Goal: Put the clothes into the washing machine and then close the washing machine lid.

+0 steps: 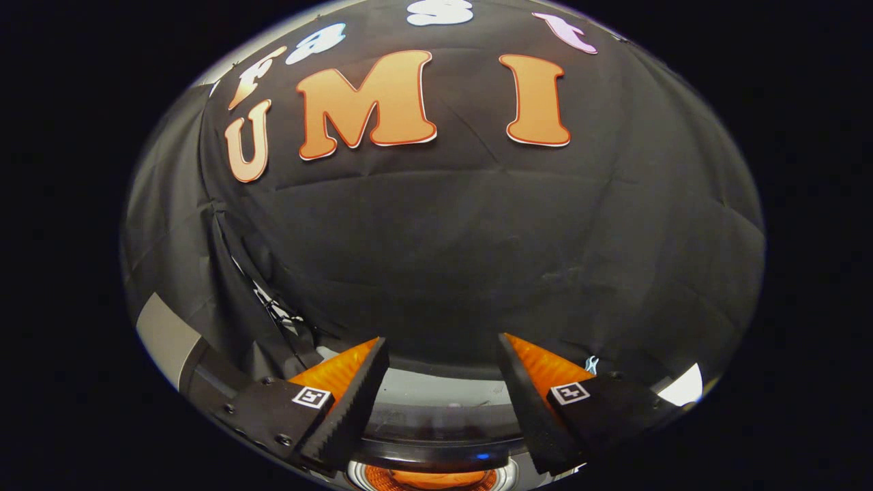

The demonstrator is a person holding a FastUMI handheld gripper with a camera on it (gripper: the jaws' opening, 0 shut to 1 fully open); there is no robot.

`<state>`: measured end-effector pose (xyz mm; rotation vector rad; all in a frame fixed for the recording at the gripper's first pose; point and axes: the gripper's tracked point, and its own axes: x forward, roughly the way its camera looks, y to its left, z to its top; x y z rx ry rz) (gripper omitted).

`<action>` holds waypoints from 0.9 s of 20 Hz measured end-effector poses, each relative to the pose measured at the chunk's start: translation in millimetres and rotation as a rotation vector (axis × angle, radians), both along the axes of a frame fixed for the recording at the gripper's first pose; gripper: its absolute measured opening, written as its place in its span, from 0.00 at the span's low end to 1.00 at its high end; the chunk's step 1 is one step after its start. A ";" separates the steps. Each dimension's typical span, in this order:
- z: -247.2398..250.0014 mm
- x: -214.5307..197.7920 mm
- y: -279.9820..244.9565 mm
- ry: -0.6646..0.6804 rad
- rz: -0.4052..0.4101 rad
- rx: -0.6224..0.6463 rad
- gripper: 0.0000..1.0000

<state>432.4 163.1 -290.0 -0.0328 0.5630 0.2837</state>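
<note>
Washing machine (436, 416), apparently lid up, just below the wide-open, empty claw (442, 354), black cloth wall (443, 259) beyond.

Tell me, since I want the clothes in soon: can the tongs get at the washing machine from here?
Probably yes: the tongs are open and hold nothing, and the washing machine lies just below, between the fingers, with nothing between.

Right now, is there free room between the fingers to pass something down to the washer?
Yes. The gripper is open and holds nothing, so the gap between its fingers is free. Below that gap lies the washer, with something orange showing in it. Beyond the fingers hangs the cloth wall. Beside each finger it is tight.
</note>
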 end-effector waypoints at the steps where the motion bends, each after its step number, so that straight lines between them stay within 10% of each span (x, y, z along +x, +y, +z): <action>1: 1.2 -5.5 -1.0 -0.004 0.001 0.001 1.00; 18: -34.4 -128.8 -27.1 0.069 -0.026 -0.022 1.00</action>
